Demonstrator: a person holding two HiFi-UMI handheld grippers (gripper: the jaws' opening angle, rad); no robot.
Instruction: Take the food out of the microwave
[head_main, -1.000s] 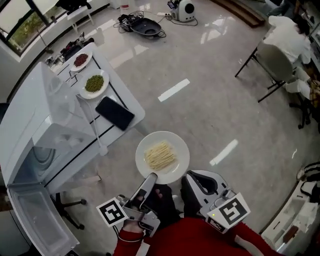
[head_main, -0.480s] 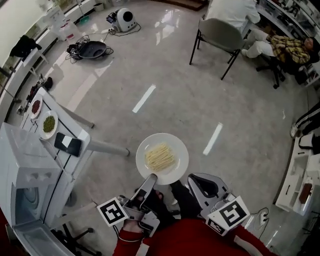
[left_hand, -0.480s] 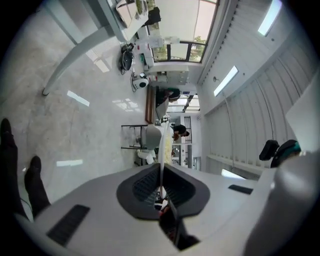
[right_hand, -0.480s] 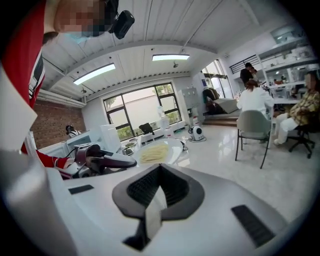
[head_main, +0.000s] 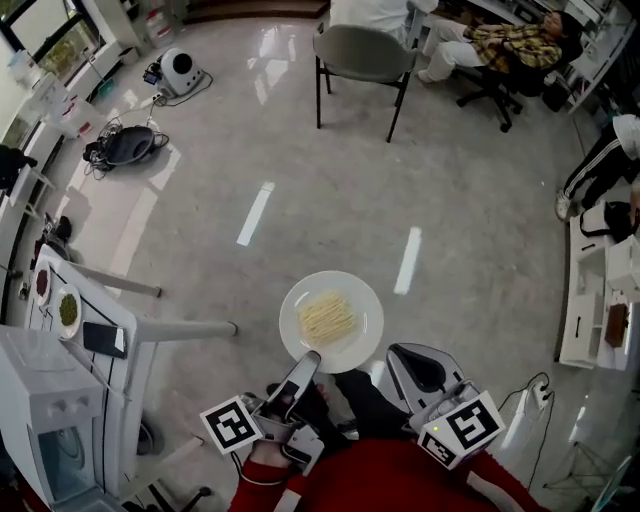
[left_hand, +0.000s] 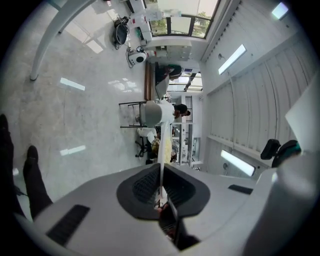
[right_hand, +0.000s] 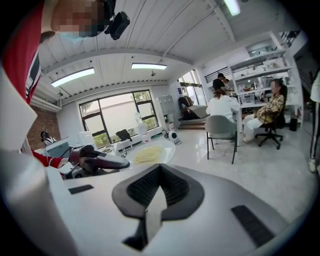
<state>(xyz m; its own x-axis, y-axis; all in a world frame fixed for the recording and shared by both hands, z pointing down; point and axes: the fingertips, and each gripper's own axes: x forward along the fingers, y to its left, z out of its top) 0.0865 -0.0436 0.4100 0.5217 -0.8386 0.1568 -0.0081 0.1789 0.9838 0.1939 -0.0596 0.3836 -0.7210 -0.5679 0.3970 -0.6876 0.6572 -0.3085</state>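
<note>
In the head view a white plate (head_main: 358, 345) carrying pale noodles (head_main: 327, 319) is held level over the floor. My left gripper (head_main: 309, 358) is shut on the plate's near rim. Its own view shows that plate (left_hand: 162, 131) edge-on, pinched between the pads of the left gripper (left_hand: 161, 186). To the right, my right gripper (head_main: 398, 357) hangs beside the plate, shut and empty. The right gripper view has its pads (right_hand: 159, 186) closed together, with the noodle plate (right_hand: 148, 154) and the left gripper (right_hand: 97, 162) beyond. The white microwave (head_main: 40, 425) stands at the lower left, well away from the plate.
A white table (head_main: 125, 322) next to the microwave bears a plate of green food (head_main: 68, 309), a plate of red food (head_main: 42, 283) and a black phone (head_main: 104, 340). A grey chair (head_main: 362, 55) and seated people (head_main: 505, 38) are across the floor. Low shelves (head_main: 590, 320) line the right.
The view has swung away from the microwave and table, which slid to the lower left. The noodle plate stays gripped in the left gripper in front of me. The right gripper keeps its place.
</note>
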